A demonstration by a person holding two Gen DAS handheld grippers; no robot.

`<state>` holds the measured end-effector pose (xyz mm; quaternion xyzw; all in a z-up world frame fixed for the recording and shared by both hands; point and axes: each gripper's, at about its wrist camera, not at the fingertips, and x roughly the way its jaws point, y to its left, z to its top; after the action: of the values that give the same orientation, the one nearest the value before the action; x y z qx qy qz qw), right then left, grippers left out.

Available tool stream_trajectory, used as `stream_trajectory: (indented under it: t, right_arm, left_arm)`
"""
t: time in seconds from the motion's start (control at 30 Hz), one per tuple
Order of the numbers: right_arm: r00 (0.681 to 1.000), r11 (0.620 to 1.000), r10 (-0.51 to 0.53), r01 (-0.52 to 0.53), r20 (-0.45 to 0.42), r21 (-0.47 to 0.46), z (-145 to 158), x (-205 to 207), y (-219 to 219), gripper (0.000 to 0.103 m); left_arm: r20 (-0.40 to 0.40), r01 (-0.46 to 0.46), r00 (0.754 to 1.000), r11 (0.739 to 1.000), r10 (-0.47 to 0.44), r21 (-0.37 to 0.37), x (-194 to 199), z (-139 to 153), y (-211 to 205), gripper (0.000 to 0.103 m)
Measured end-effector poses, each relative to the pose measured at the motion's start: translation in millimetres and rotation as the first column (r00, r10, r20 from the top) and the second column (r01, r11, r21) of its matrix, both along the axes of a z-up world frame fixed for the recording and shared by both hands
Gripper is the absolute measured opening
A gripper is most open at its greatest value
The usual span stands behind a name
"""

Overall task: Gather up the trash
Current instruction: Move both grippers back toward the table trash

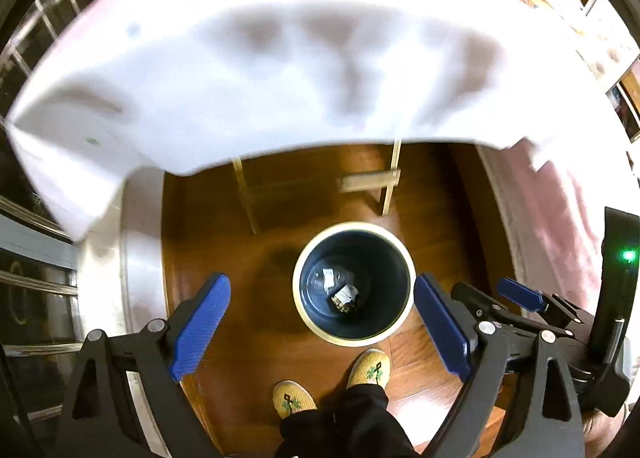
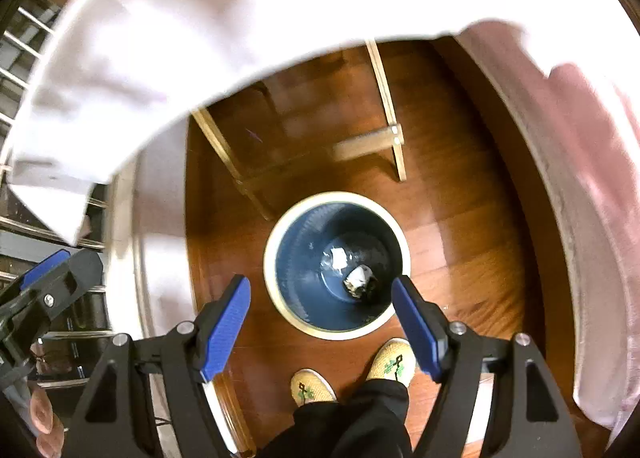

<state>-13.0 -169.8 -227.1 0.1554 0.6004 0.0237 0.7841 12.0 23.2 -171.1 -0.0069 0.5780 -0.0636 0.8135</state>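
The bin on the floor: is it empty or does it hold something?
Not empty: the bin holds crumpled trash at its bottom.

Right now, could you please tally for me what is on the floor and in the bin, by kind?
Bins: 1, the blue bin with a cream rim, on the wooden floor.
Crumpled pieces of trash in it: 2, a clear plastic one and a grey-white wad.
Yellow slippers: 2, and.
Total: 5.
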Motion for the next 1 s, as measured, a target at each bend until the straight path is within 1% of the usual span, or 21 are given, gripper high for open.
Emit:
stream_trajectory:
  t: [0.13,0.23,0.43,0.57,0.67,0.87,1.0]
  right_arm:
    - [0.999,1.000,0.025,-0.026,0.035,0.015,46.2,4.7,3.8,0.073]
    - [0.997,0.999,0.049,-0.050,0.051,0.018,75.2,7.5,7.7,0.073]
    - [0.989,0.993,0.118,-0.120,0.093,0.019,125.5,16.4,17.2,0.073]
    - [0.978,0.986,0.163,-0.166,0.131,0.013,157.8,22.5,16.3,0.074]
    - [0.966,0.981,0.190,-0.195,0.173,0.014,179.7,27.0,15.2,0.074]
    - [0.940,0.969,0.242,-0.246,0.240,-0.013,211.7,45.9,15.2,0.073]
    - [0.931,0.965,0.260,-0.263,0.257,-0.023,226.9,69.2,18.8,0.073]
  left_arm:
    - [0.044,-0.007,0.999,1.000,0.007,0.006,-4.9,48.7,5.8,0.092]
    - [0.073,-0.011,0.997,1.000,0.011,0.010,-8.8,81.0,8.7,0.092]
    - [0.140,-0.030,0.990,0.999,0.027,0.019,-12.9,134.9,10.3,0.092]
    - [0.173,-0.055,0.983,0.998,0.051,0.016,-9.3,162.0,12.1,0.092]
    - [0.216,-0.077,0.974,0.997,0.072,0.013,-7.7,182.5,13.3,0.092]
    - [0.294,-0.111,0.951,0.993,0.099,0.026,0.9,215.6,12.6,0.092]
    - [0.319,-0.126,0.941,0.992,0.111,0.027,12.8,231.0,15.8,0.092]
